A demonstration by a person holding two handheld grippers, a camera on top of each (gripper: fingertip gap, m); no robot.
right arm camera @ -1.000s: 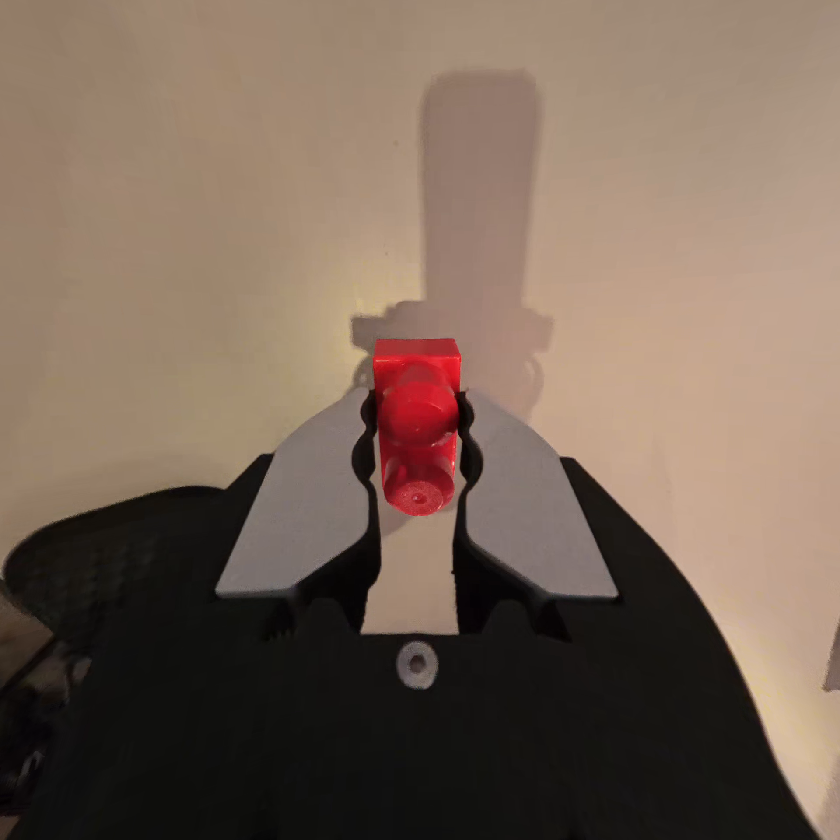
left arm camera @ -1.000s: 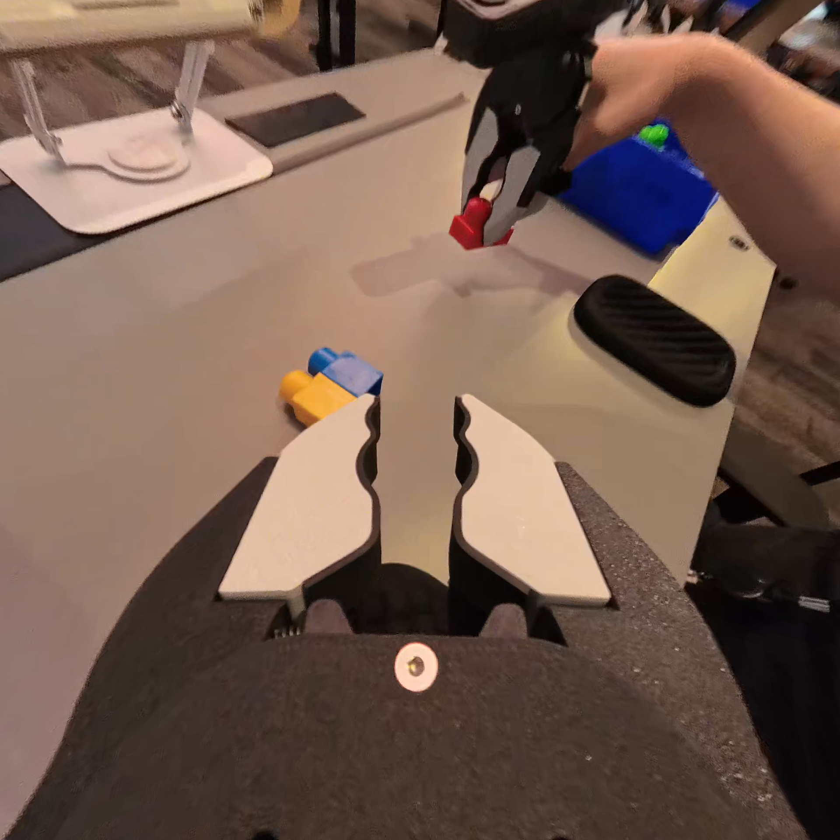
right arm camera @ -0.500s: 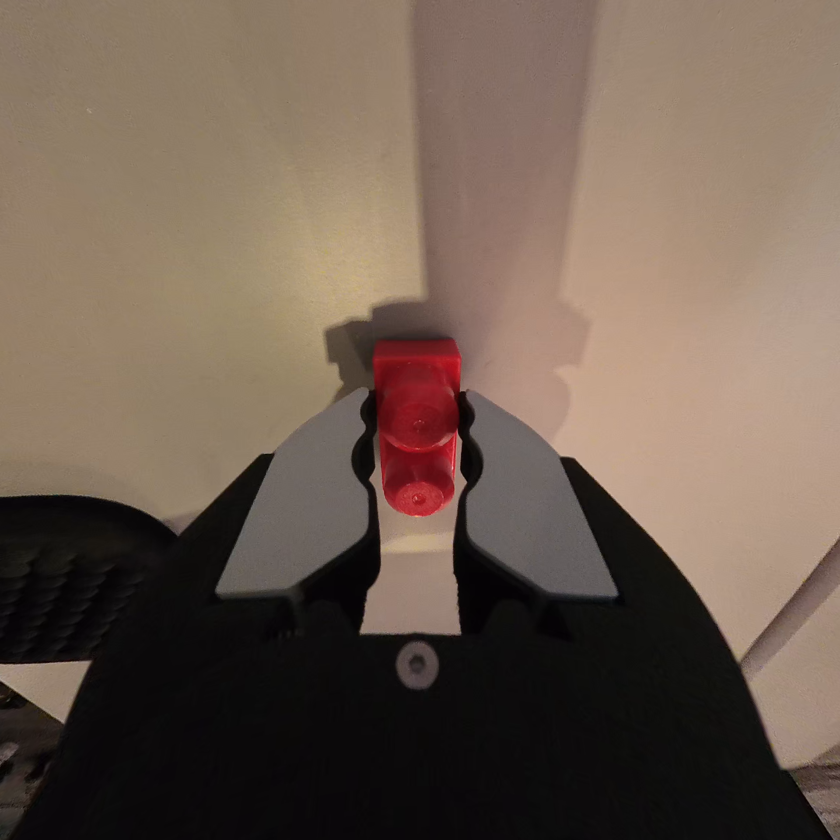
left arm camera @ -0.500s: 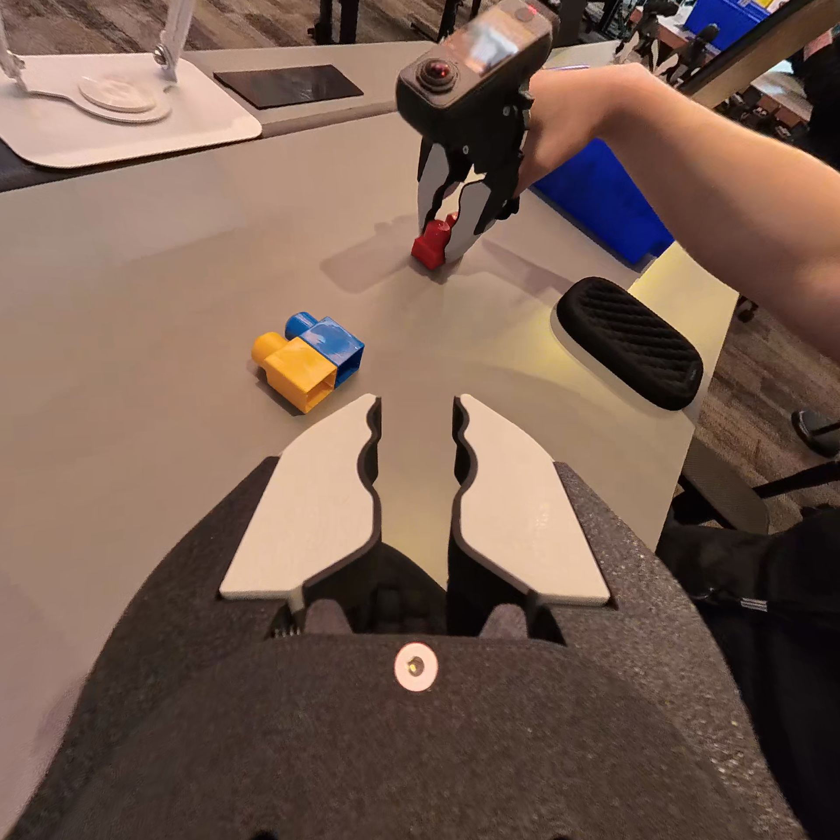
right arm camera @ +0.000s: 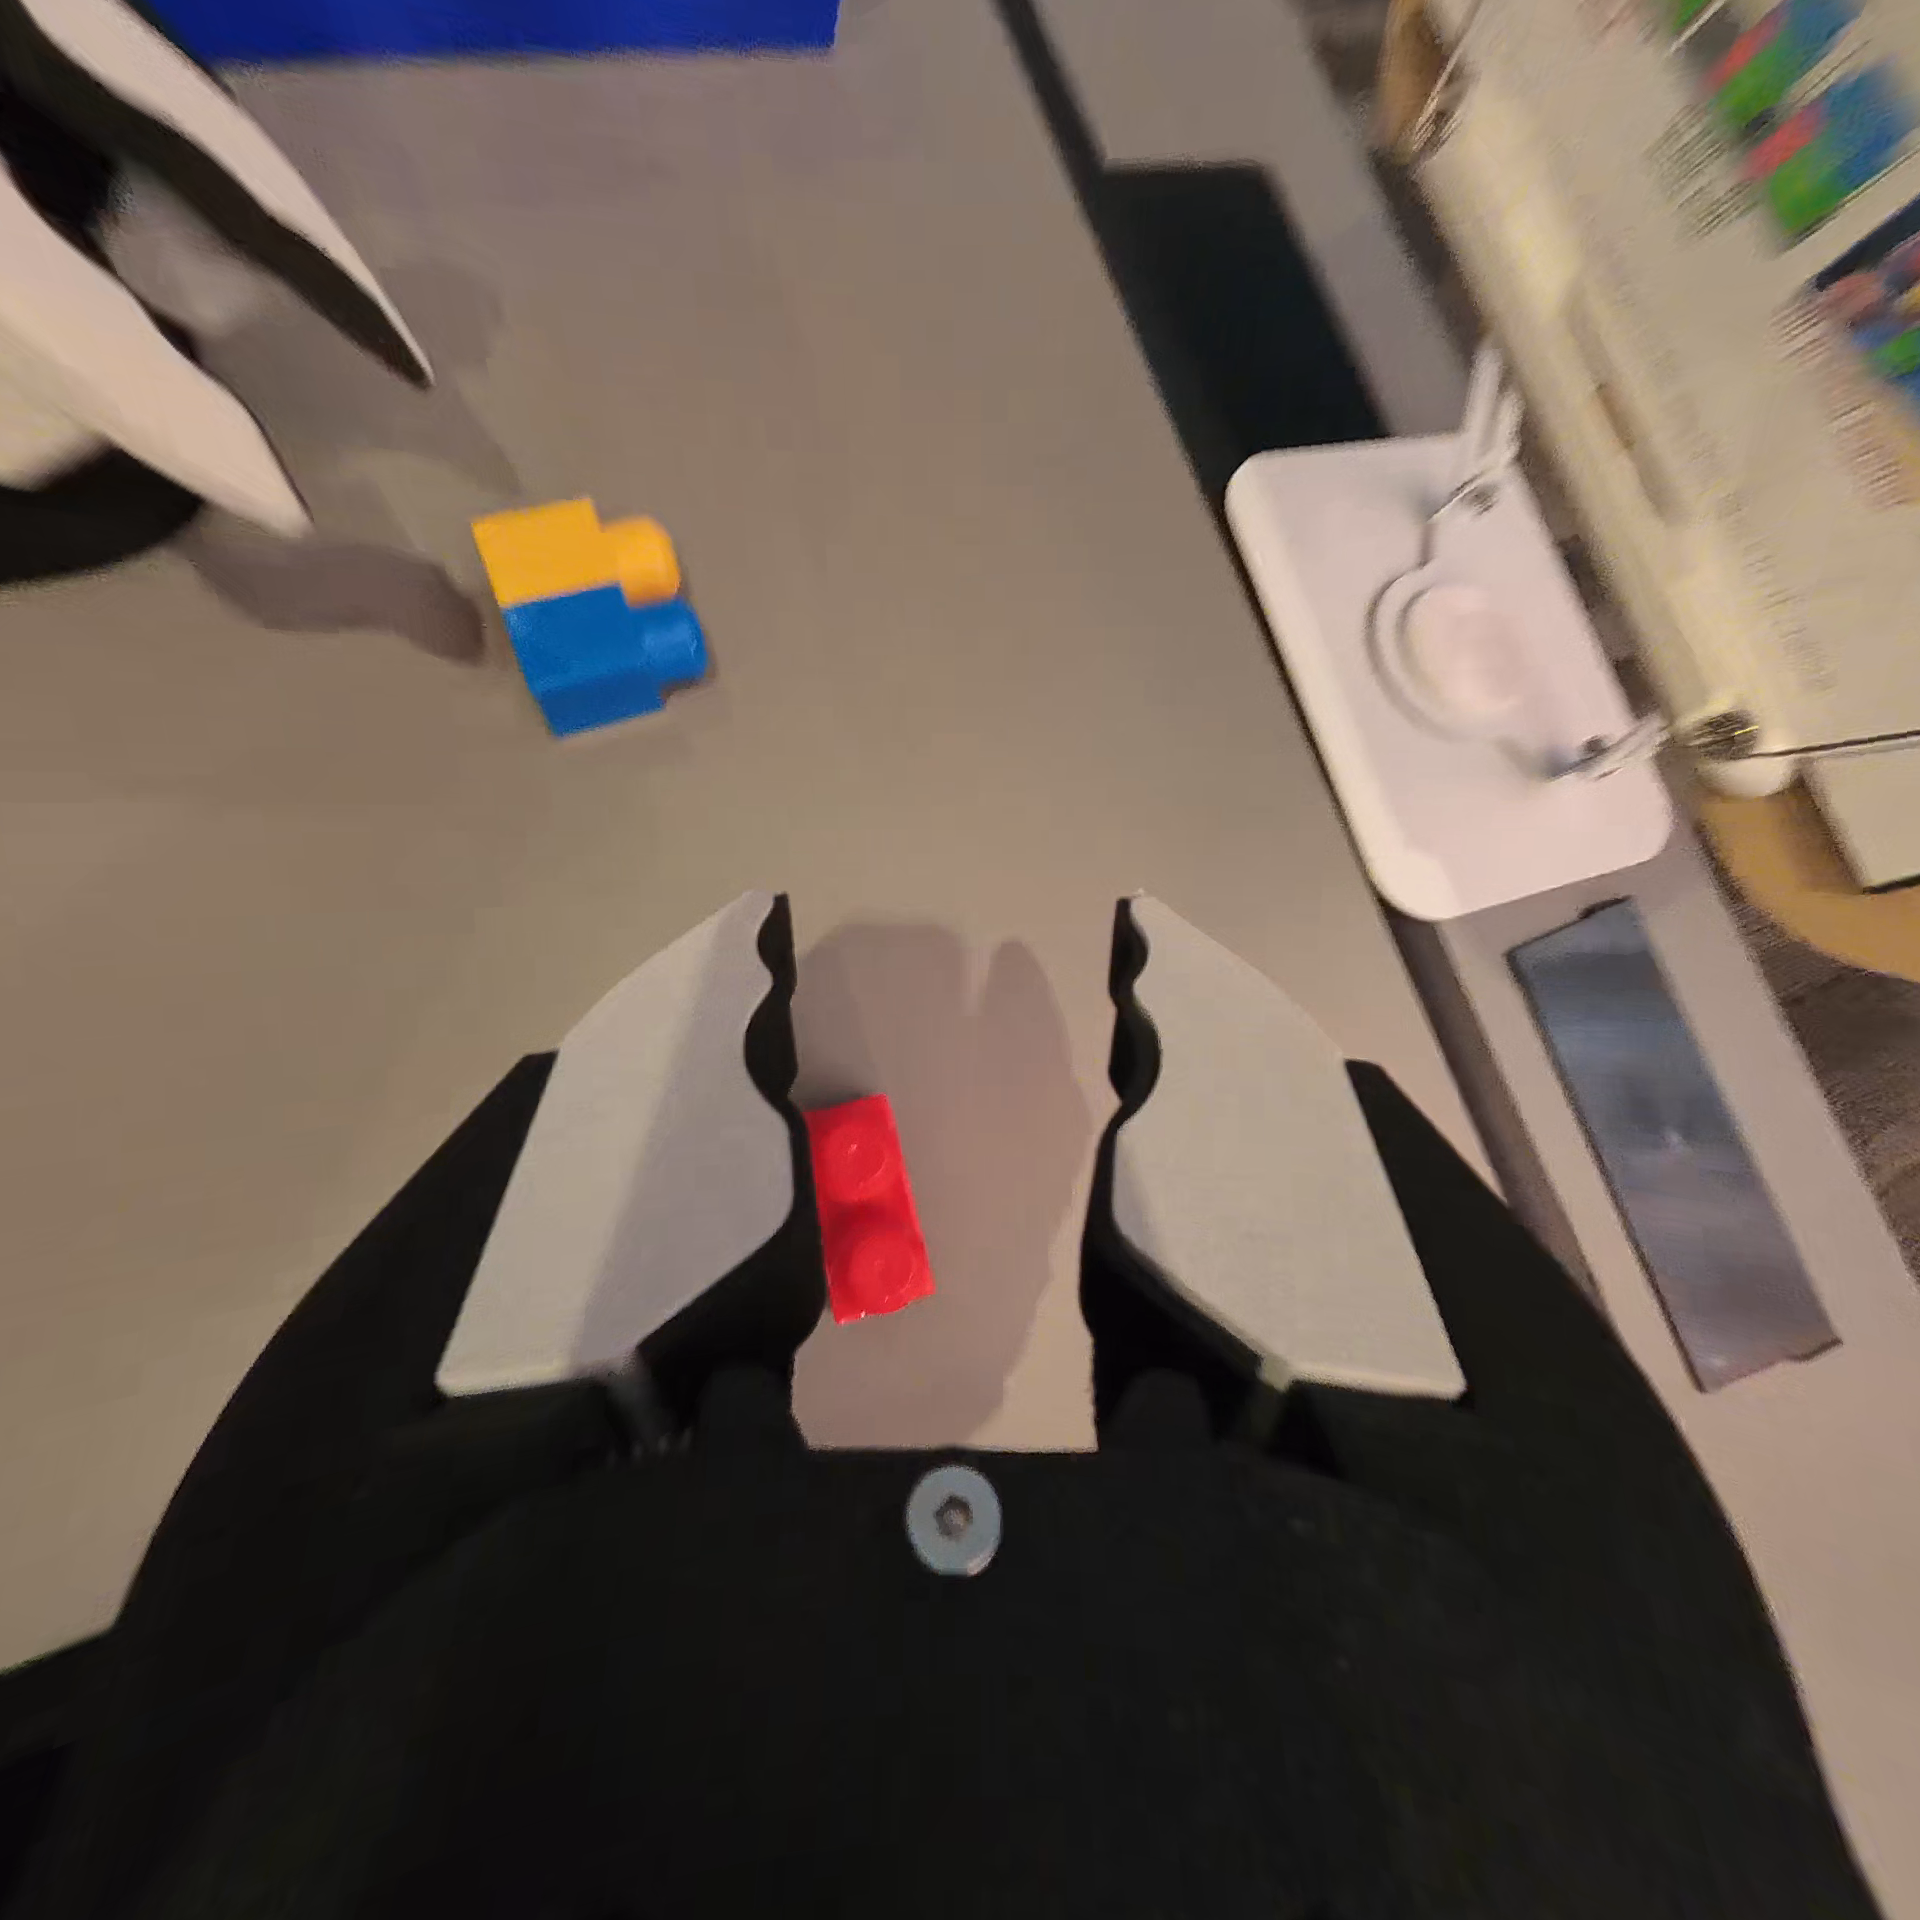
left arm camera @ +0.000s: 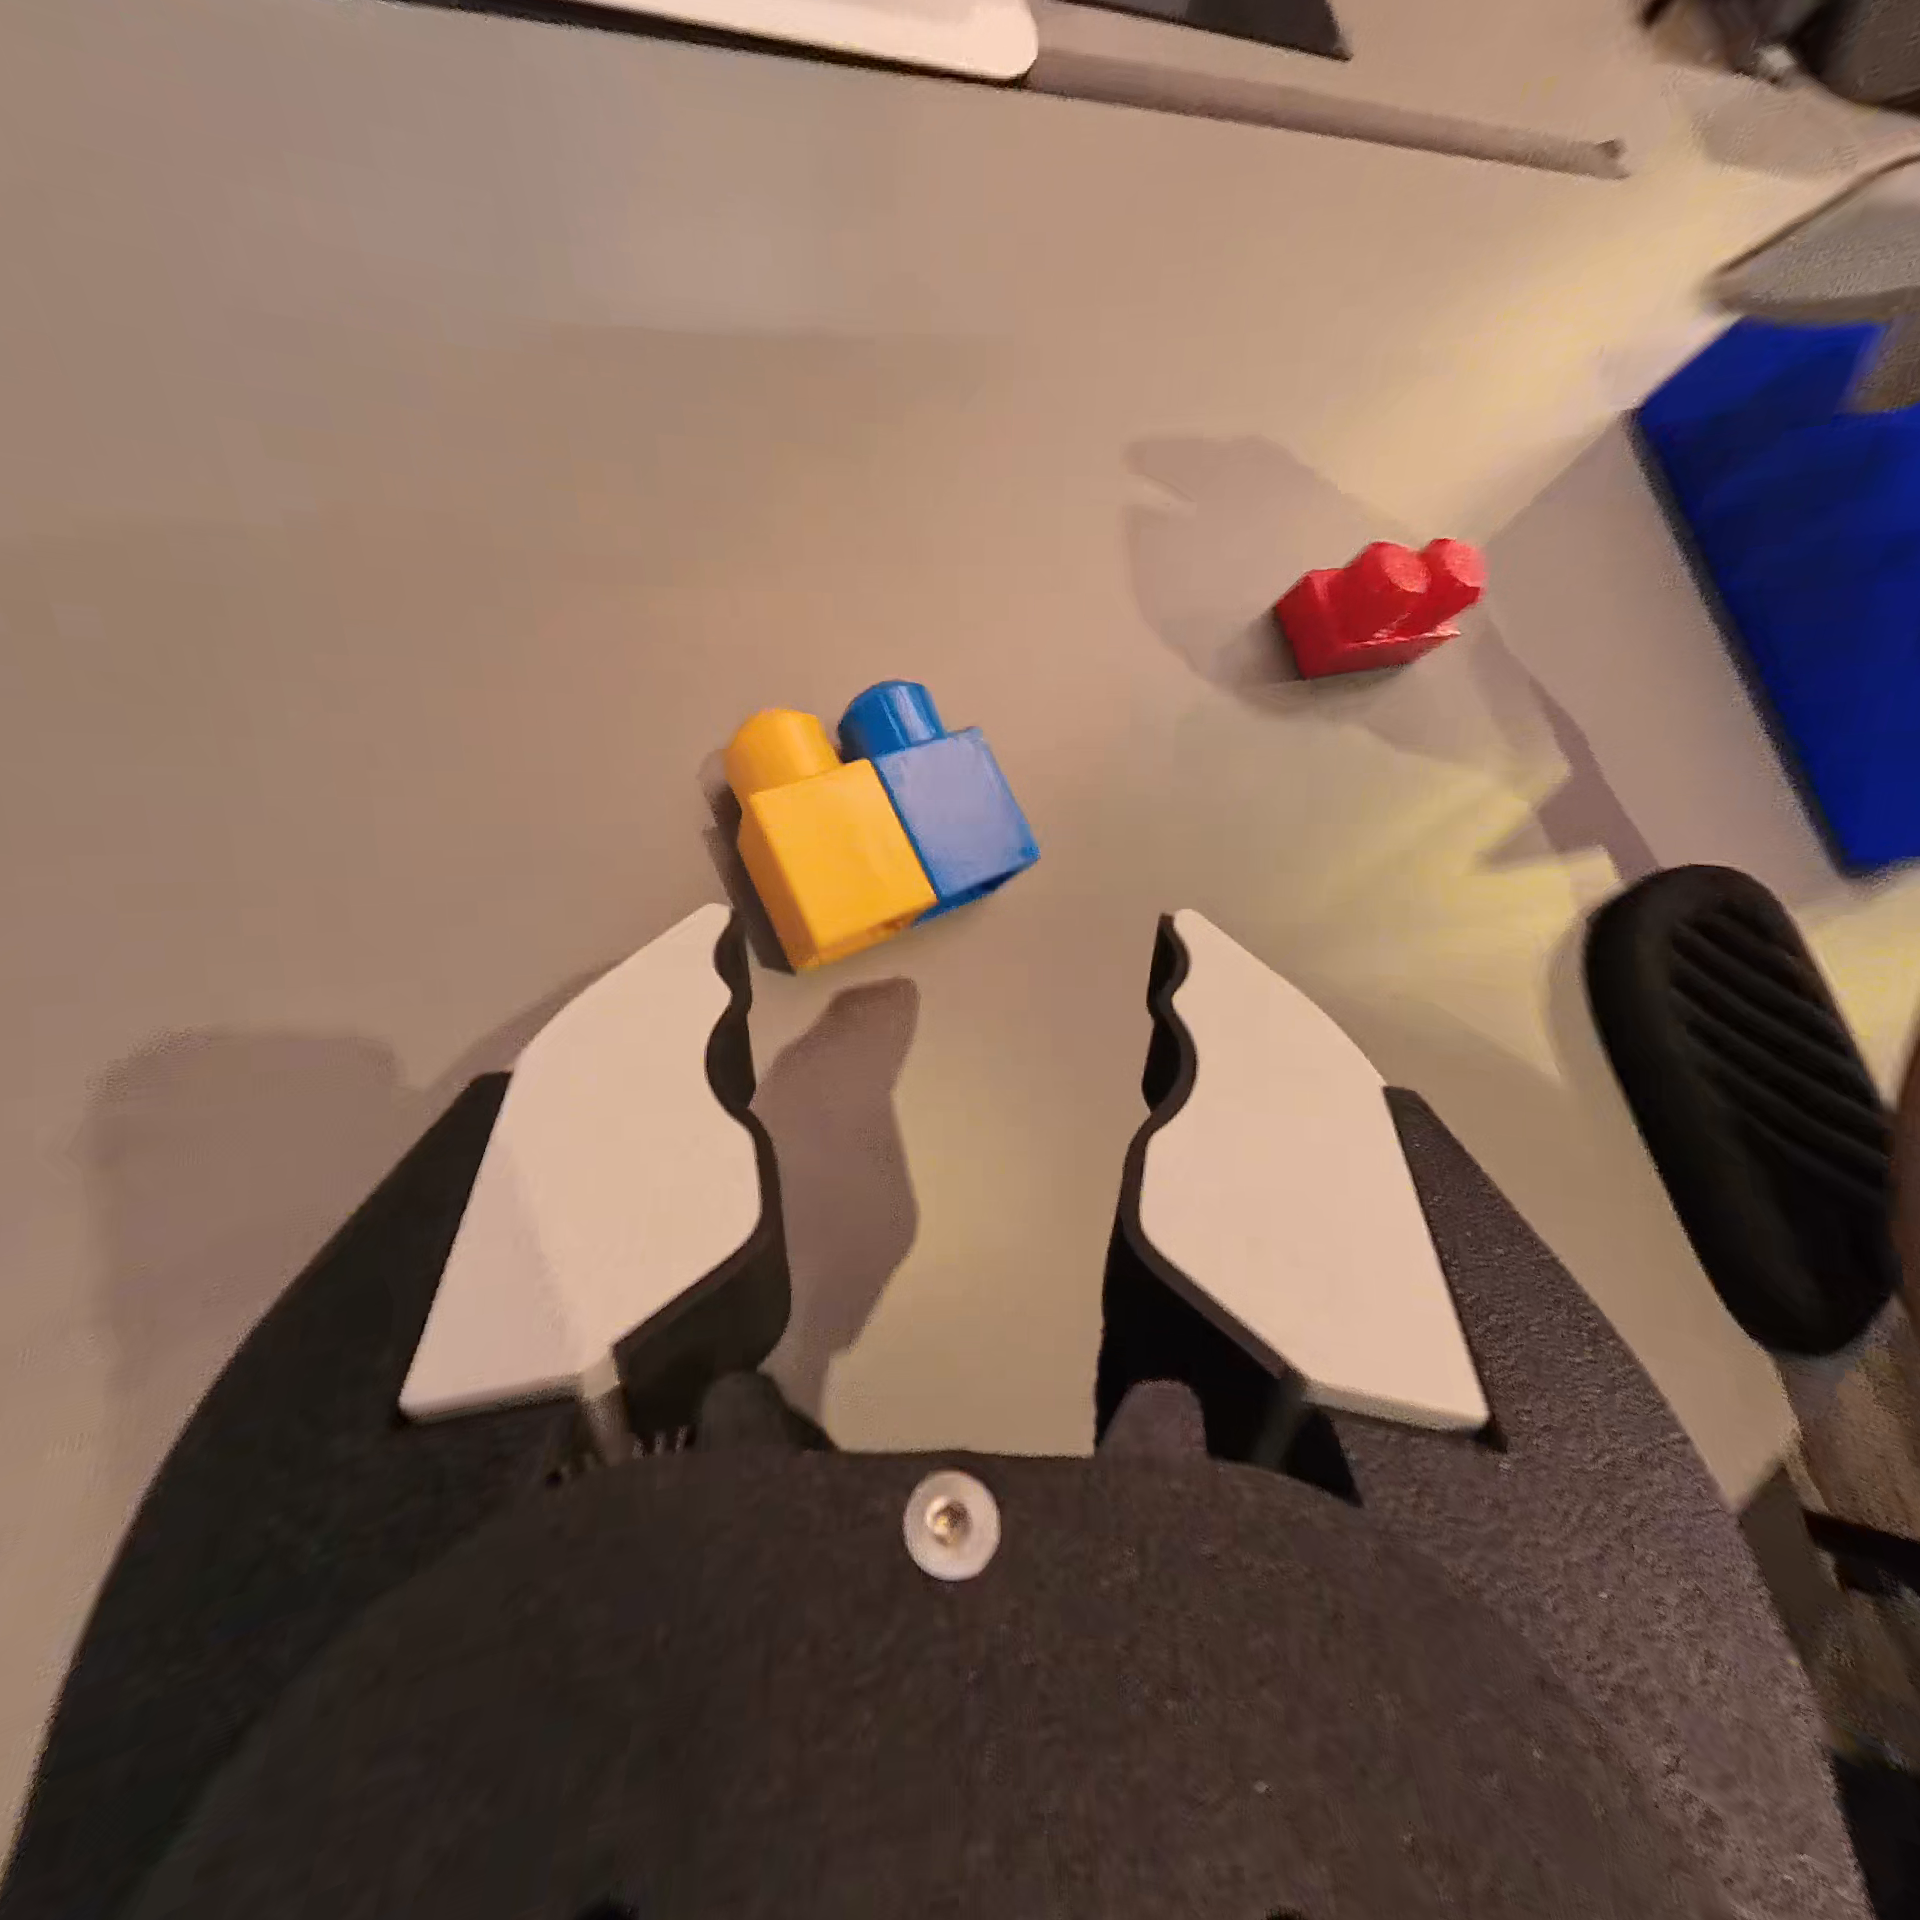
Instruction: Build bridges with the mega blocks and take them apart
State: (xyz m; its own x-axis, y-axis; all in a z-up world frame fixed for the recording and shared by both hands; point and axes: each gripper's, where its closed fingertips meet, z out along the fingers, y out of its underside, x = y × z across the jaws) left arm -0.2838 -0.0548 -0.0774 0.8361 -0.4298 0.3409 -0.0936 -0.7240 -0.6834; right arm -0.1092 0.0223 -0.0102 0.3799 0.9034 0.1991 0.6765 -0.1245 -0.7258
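A yellow block [left arm camera: 826, 857] and a blue block [left arm camera: 951, 805] lie on their sides, pressed together, on the grey table [left arm camera: 416, 468]. My left gripper [left arm camera: 945, 920] is open and empty just short of them, its left fingertip beside the yellow block. A flat red two-stud block [left arm camera: 1371, 608] lies alone to the right. In the right wrist view my right gripper [right arm camera: 951, 904] is open and raised, with the red block [right arm camera: 868, 1205] lying free on the table below, between its fingers. The yellow block [right arm camera: 551, 551] and blue block [right arm camera: 603, 655] lie farther off to the left, next to the left gripper's fingers [right arm camera: 156, 416].
A blue bin [left arm camera: 1808, 582] stands at the right table edge. A black ribbed pad [left arm camera: 1745, 1112] lies near it. A white stand base [right arm camera: 1444, 665] and a dark flat strip [right arm camera: 1662, 1132] sit on the adjoining surface beyond a seam.
My right gripper set the red block on the table, opened and lifted away from it. My left gripper opened wider and moved up to the yellow and blue blocks.
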